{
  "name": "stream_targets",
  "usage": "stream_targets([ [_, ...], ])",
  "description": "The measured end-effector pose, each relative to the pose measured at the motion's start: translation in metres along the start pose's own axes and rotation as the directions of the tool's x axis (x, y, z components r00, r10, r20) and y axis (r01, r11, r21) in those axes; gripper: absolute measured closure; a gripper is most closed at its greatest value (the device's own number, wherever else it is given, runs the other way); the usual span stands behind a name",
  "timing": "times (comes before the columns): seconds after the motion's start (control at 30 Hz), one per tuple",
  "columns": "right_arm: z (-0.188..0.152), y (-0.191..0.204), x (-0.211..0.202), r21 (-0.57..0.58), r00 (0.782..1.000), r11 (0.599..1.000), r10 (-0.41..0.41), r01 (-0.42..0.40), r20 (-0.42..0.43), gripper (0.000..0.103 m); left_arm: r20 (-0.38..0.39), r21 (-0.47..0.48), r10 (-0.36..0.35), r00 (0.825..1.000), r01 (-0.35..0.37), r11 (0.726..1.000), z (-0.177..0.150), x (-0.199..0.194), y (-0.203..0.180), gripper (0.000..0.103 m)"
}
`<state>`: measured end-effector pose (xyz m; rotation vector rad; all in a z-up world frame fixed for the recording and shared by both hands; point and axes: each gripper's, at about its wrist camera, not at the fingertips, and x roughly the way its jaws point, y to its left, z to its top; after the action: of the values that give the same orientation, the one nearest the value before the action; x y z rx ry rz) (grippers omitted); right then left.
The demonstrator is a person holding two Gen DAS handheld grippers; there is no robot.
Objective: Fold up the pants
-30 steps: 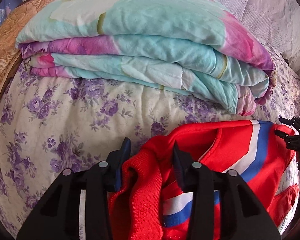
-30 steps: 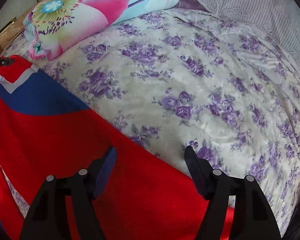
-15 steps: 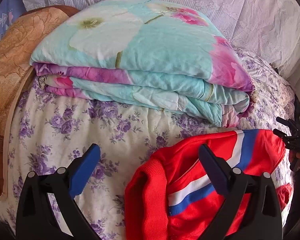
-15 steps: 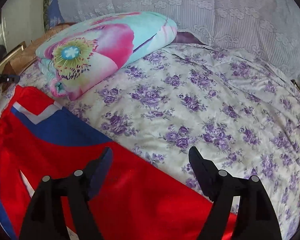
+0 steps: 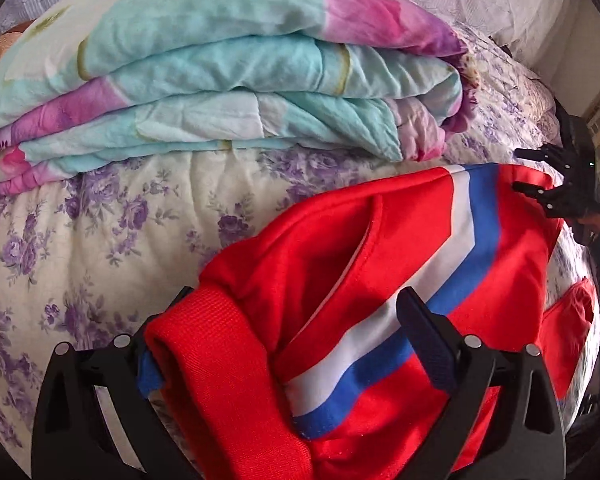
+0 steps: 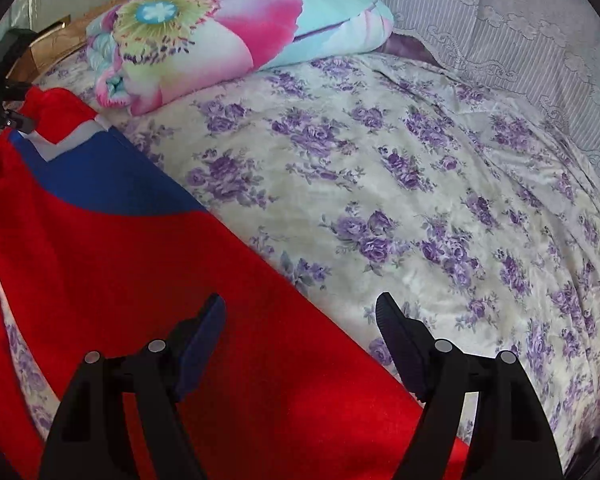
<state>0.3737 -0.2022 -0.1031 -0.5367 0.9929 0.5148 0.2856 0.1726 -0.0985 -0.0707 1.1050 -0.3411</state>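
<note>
Red pants (image 5: 340, 264) with a white and blue stripe lie on the floral bedspread. In the left wrist view my left gripper (image 5: 296, 312) is open, its jaws wide on either side of the bunched ribbed waistband (image 5: 220, 364). The left finger is partly hidden behind the waistband. In the right wrist view my right gripper (image 6: 300, 320) is open over the edge of the flat red pants (image 6: 120, 280), with no cloth pinched. The right gripper also shows at the far edge of the pants in the left wrist view (image 5: 556, 184).
A folded teal and pink floral quilt (image 5: 228, 64) lies on the bed behind the pants, also in the right wrist view (image 6: 236, 36). The purple-flowered bedspread (image 6: 440, 208) stretches to the right. A lace curtain (image 6: 520, 20) hangs behind.
My left gripper, shut on the waistband a second ago, opened wide and let go, then moved forward around the waistband again. My right gripper stayed open and shifted slightly.
</note>
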Motion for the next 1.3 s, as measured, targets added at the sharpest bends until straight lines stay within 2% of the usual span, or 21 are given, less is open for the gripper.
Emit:
stream_targets([
  [0.03,0.002,-0.004,0.004,0.041,0.999,0.998,0.047,-0.047,0.000,0.033,-0.010,0.018,-0.015,1.000,0.015,1.000,-0.001,0.004,-0.002,0.007],
  [0.07,0.003,-0.006,0.005,0.066,0.996,0.994,0.091,-0.092,0.005,0.050,-0.013,0.032,0.005,1.000,-0.004,0.999,-0.002,0.007,-0.004,0.009],
  [0.1,0.004,-0.003,0.003,0.058,0.994,0.992,0.108,-0.109,0.012,0.060,-0.014,0.037,0.033,0.999,-0.032,0.999,-0.003,0.009,-0.005,0.014],
  [0.13,0.005,0.002,0.000,0.035,0.994,0.994,0.105,-0.106,0.015,0.079,-0.005,0.039,0.077,0.997,-0.076,0.996,-0.003,0.008,-0.006,0.030],
  [0.17,0.005,0.007,-0.003,0.019,0.996,0.996,0.087,-0.087,0.016,0.089,0.007,0.025,0.094,0.996,-0.094,0.995,-0.001,0.004,-0.004,0.050],
  [0.23,0.003,0.011,-0.011,0.012,0.997,0.998,0.069,-0.069,0.029,0.095,0.020,-0.028,0.042,0.999,-0.041,0.999,0.003,-0.010,0.003,0.077],
  [0.27,0.003,0.014,-0.018,0.005,0.997,0.998,0.063,-0.063,0.040,0.097,0.041,-0.035,0.026,0.999,-0.024,0.999,0.004,-0.020,0.002,0.080],
  [0.37,-0.001,0.012,-0.053,0.042,0.990,0.994,0.092,-0.097,0.110,0.097,0.101,0.026,0.079,0.992,-0.082,0.996,0.003,-0.047,-0.017,0.081],
  [0.43,-0.011,0.013,-0.089,0.038,0.978,0.991,0.120,-0.129,0.172,0.097,0.130,0.046,0.071,0.989,-0.078,0.996,0.000,-0.069,-0.030,0.082],
  [0.57,-0.058,0.033,-0.163,-0.042,0.956,0.985,0.172,-0.167,0.237,0.097,0.184,0.109,-0.022,0.983,0.002,0.994,-0.024,-0.120,-0.049,0.082],
  [0.67,-0.109,0.060,-0.199,-0.061,0.947,0.975,0.221,-0.213,0.234,0.097,0.189,0.097,-0.039,0.981,0.021,0.995,-0.055,-0.147,-0.056,0.081],
  [0.77,-0.159,0.090,-0.208,-0.052,0.937,0.960,0.282,-0.277,0.205,0.097,0.209,0.115,-0.056,0.976,0.032,0.993,-0.092,-0.168,-0.066,0.078],
  [0.87,-0.200,0.124,-0.193,-0.037,0.926,0.938,0.347,-0.345,0.148,0.097,0.187,0.108,-0.029,0.982,0.008,0.994,-0.130,-0.171,-0.071,0.073],
  [0.9,-0.211,0.138,-0.182,-0.036,0.935,0.941,0.338,-0.336,0.109,0.097,0.169,0.085,-0.018,0.986,0.004,0.996,-0.141,-0.167,-0.066,0.069],
  [0.97,-0.225,0.164,-0.161,-0.028,0.954,0.955,0.296,-0.295,0.047,0.092,0.119,0.020,-0.034,0.992,0.032,0.999,-0.159,-0.155,-0.052,0.036],
  [1.0,-0.227,0.169,-0.159,-0.020,0.961,0.963,0.269,-0.268,0.062,0.092,0.091,-0.039,-0.049,0.995,0.053,0.998,-0.166,-0.147,-0.042,0.028],
  [1.03,-0.227,0.171,-0.162,-0.009,0.958,0.961,0.276,-0.276,0.082,0.085,0.053,-0.098,-0.031,0.998,0.036,0.995,-0.172,-0.138,-0.034,0.022],
  [1.07,-0.226,0.170,-0.166,0.010,0.948,0.951,0.306,-0.308,0.093,0.064,0.015,-0.146,-0.003,1.000,0.005,0.989,-0.177,-0.131,-0.028,0.022],
  [1.13,-0.226,0.170,-0.181,0.025,0.941,0.949,0.308,-0.314,0.138,0.042,-0.010,-0.212,0.044,0.999,-0.046,0.976,-0.188,-0.128,-0.018,0.021],
  [1.23,-0.224,0.171,-0.205,0.008,0.941,0.961,0.271,-0.278,0.201,0.042,-0.011,-0.296,0.157,0.988,-0.153,0.943,-0.204,-0.141,-0.006,0.013],
  [1.3,-0.218,0.165,-0.220,0.080,0.954,0.985,0.128,-0.154,0.270,0.036,-0.010,-0.338,0.207,0.978,-0.198,0.920,-0.209,-0.155,0.001,0.013],
])
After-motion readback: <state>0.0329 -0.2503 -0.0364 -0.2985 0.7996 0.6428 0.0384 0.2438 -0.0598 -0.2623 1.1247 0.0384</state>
